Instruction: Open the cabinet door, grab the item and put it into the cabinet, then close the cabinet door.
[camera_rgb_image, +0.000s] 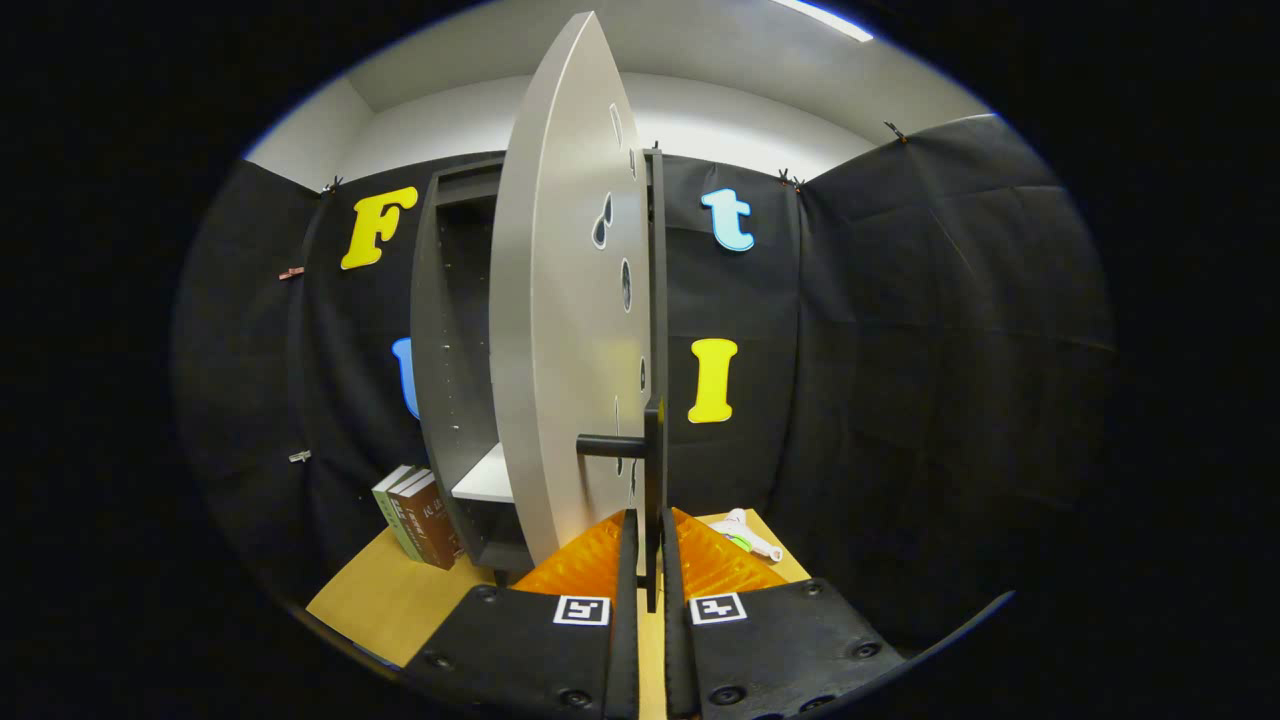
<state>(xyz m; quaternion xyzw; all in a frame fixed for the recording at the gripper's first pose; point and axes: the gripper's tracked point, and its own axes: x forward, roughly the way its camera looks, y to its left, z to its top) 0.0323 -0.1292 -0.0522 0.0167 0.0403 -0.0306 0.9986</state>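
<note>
Hand-held gripper (648, 545) clamped on door handle (652, 470), cabinet (450, 350) (door ajar), shelf bare

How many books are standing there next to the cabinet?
2: both books lean together on the table, left of the cabinet. Others may hide behind it. The gripper is shut on the door handle.

the gripper (651, 535) has two ribbed, wedge-shaped fingers (585, 562) on flat black mounts (520, 640) with a rough surface. each mount carries a small square black-and-white marker (582, 610) on its edge toward the fingers, and dark round screws (575, 697) sit behind the markers.
</note>
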